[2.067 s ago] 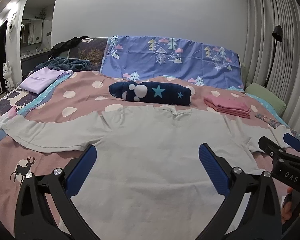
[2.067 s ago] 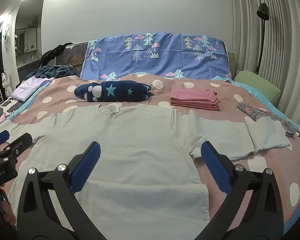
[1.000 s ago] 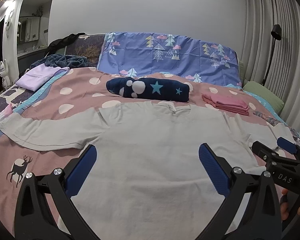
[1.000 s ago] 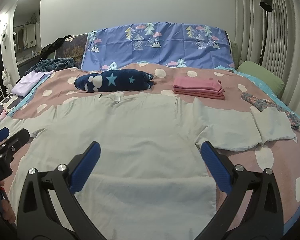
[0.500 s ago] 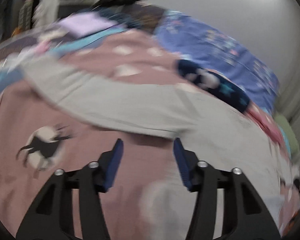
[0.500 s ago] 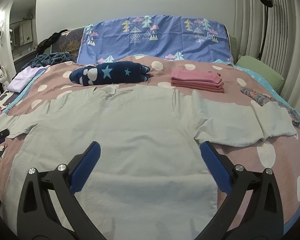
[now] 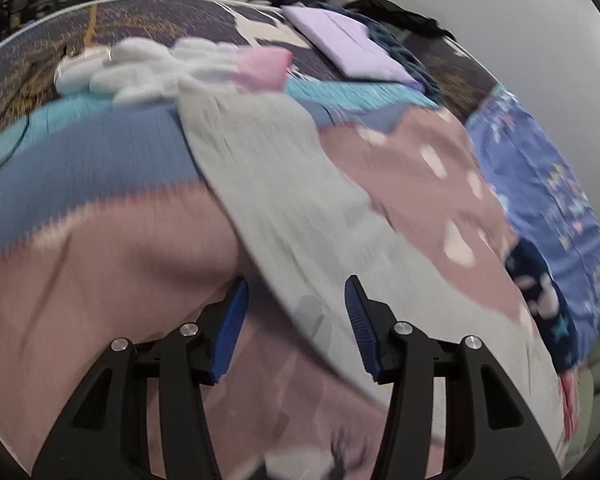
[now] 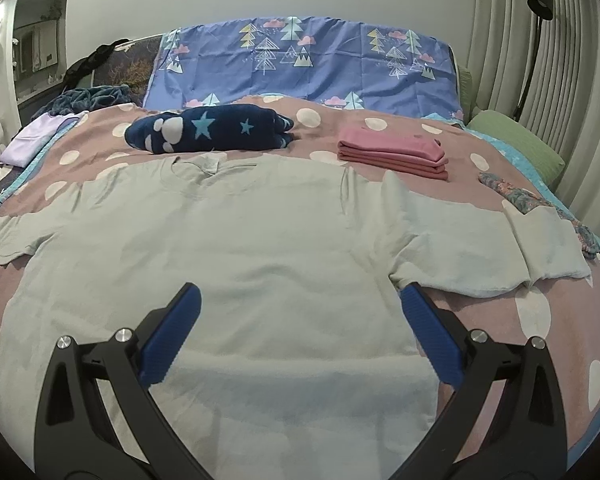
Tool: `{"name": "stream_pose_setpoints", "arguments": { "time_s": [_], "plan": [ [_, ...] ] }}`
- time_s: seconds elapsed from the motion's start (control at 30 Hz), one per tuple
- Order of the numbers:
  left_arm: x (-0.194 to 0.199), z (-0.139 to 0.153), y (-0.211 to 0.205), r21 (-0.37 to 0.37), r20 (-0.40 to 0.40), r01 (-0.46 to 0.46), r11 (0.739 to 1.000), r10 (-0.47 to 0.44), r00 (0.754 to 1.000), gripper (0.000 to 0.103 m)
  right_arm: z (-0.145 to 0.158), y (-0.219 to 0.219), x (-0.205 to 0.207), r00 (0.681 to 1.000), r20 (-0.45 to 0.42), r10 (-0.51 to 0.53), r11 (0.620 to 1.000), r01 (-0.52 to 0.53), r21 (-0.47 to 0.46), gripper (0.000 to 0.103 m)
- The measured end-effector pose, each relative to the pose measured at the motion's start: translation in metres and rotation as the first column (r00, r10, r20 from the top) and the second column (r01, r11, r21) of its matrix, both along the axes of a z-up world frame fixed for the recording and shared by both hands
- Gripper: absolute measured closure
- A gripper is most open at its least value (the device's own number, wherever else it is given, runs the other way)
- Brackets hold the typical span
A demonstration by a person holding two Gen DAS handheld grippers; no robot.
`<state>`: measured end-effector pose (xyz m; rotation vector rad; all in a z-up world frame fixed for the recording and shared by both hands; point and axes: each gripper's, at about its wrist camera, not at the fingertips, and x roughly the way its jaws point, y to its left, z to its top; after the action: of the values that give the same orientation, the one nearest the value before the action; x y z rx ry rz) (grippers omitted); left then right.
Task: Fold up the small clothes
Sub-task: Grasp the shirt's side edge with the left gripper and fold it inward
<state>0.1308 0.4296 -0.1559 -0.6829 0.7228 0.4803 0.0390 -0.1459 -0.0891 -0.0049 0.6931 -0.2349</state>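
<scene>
The left gripper [image 7: 296, 320] has swung over to the long sleeve [image 7: 276, 184] of the pale shirt [image 8: 228, 248] and its jaws have just closed halfway, with the sleeve's edge between them but not pinched yet. It looks ready to grab the sleeve and fold it in. The right gripper [image 8: 300, 328] waits wide open above the shirt's body, holding nothing. Beyond it on the bed [image 8: 540, 312] lie a dark blue starry bundle [image 8: 212, 128] and folded pink clothes [image 8: 396, 152], well clear of the fold.
</scene>
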Motion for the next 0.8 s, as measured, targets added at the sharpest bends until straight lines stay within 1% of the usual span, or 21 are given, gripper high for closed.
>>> {"name": "stream_pose_setpoints", "arguments": {
  "time_s": [0.03, 0.07, 0.1, 0.13, 0.17, 0.2, 0.23, 0.3, 0.37, 0.4, 0.43, 0.47, 0.5, 0.53, 0.57, 0.6, 0.63, 0.67, 0.73, 0.77, 0.8],
  "plan": [
    [0.005, 0.001, 0.008, -0.009, 0.005, -0.023, 1.000, 0.023, 1.000, 0.052, 0.000, 0.000, 0.001, 1.000, -0.001, -0.002, 1.000, 0.002, 0.001, 0.002],
    [0.007, 0.003, 0.012, -0.008, 0.016, -0.041, 0.999, 0.041, 0.999, 0.061, -0.001, 0.000, 0.003, 1.000, -0.001, -0.002, 1.000, 0.002, 0.001, 0.002],
    [0.010, 0.006, 0.016, 0.000, 0.031, -0.052, 0.999, 0.052, 0.998, 0.083, 0.000, 0.000, 0.003, 1.000, -0.001, 0.000, 1.000, 0.000, -0.002, 0.002],
    [0.014, 0.011, 0.019, 0.015, 0.033, -0.053, 0.998, 0.053, 0.998, 0.094, -0.001, 0.000, 0.004, 1.000, -0.001, 0.003, 1.000, -0.003, -0.007, 0.002],
    [0.018, 0.016, 0.022, 0.030, 0.028, -0.052, 0.998, 0.051, 0.998, 0.101, -0.001, 0.000, 0.005, 1.000, -0.001, 0.005, 1.000, -0.005, -0.015, 0.002],
    [0.020, 0.023, 0.023, 0.030, 0.044, -0.048, 0.998, 0.046, 0.998, 0.101, -0.001, 0.000, 0.005, 1.000, 0.000, 0.007, 1.000, -0.007, -0.023, 0.002],
    [0.021, 0.035, 0.019, 0.040, 0.079, -0.041, 0.998, 0.037, 0.996, 0.101, -0.002, -0.001, 0.006, 1.000, 0.001, 0.007, 1.000, -0.007, -0.026, 0.002],
    [0.025, 0.058, 0.002, 0.099, 0.124, 0.002, 0.995, -0.014, 0.992, 0.102, -0.003, -0.005, 0.007, 1.000, 0.002, 0.000, 1.000, 0.000, -0.026, 0.002],
    [0.032, 0.089, -0.039, 0.201, 0.166, 0.098, 0.975, -0.132, 0.977, 0.102, -0.005, -0.010, 0.008, 1.000, 0.000, -0.015, 1.000, 0.015, -0.013, 0.002],
    [0.036, 0.101, -0.059, 0.240, 0.178, 0.148, 0.959, -0.194, 0.965, 0.102, -0.006, -0.014, 0.009, 1.000, -0.003, -0.022, 1.000, 0.022, -0.004, 0.002],
    [0.039, 0.112, -0.084, 0.282, 0.187, 0.201, 0.938, -0.259, 0.948, 0.101, -0.007, -0.016, 0.009, 1.000, -0.005, -0.028, 1.000, 0.028, 0.006, 0.002],
    [0.042, 0.124, -0.118, 0.335, 0.193, 0.270, 0.902, -0.346, 0.918, 0.101, -0.008, -0.020, 0.010, 0.999, -0.007, -0.035, 0.999, 0.036, 0.020, 0.002],
    [0.044, 0.132, -0.147, 0.373, 0.193, 0.326, 0.869, -0.416, 0.888, 0.101, -0.008, -0.023, 0.009, 0.999, -0.008, -0.040, 0.999, 0.040, 0.033, 0.002],
    [0.047, 0.140, -0.192, 0.424, 0.189, 0.407, 0.809, -0.519, 0.834, 0.101, -0.009, -0.026, 0.009, 0.999, -0.009, -0.046, 0.998, 0.046, 0.046, 0.002],
    [0.051, 0.143, -0.221, 0.454, 0.181, 0.456, 0.765, -0.581, 0.794, 0.101, -0.009, -0.028, 0.008, 0.999, -0.009, -0.049, 0.998, 0.050, 0.049, 0.002],
    [0.052, 0.144, -0.257, 0.484, 0.168, 0.512, 0.710, -0.649, 0.742, 0.101, -0.009, -0.030, 0.008, 0.999, -0.009, -0.054, 0.997, 0.054, 0.050, 0.002],
    [0.053, 0.141, -0.283, 0.501, 0.157, 0.549, 0.669, -0.694, 0.703, 0.101, -0.010, -0.034, 0.007, 0.998, -0.011, -0.060, 0.997, 0.061, 0.048, 0.002],
    [0.051, 0.135, -0.323, 0.515, 0.134, 0.612, 0.600, -0.761, 0.635, 0.101, -0.011, -0.036, 0.006, 0.998, -0.013, -0.066, 0.997, 0.066, 0.046, 0.002],
    [0.047, 0.119, -0.378, 0.516, 0.095, 0.698, 0.497, -0.843, 0.530, 0.101, -0.013, -0.043, 0.003, 0.996, -0.017, -0.082, 0.996, 0.083, 0.046, 0.002],
    [0.043, 0.104, -0.412, 0.513, 0.058, 0.746, 0.424, -0.885, 0.463, 0.100, -0.014, -0.048, 0.002, 0.995, -0.021, -0.095, 0.994, 0.096, 0.048, 0.002],
    [0.042, 0.090, -0.433, 0.511, 0.024, 0.775, 0.372, -0.907, 0.420, 0.099, -0.015, -0.053, 0.000, 0.994, -0.026, -0.106, 0.993, 0.107, 0.050, 0.002]
  ]
}}
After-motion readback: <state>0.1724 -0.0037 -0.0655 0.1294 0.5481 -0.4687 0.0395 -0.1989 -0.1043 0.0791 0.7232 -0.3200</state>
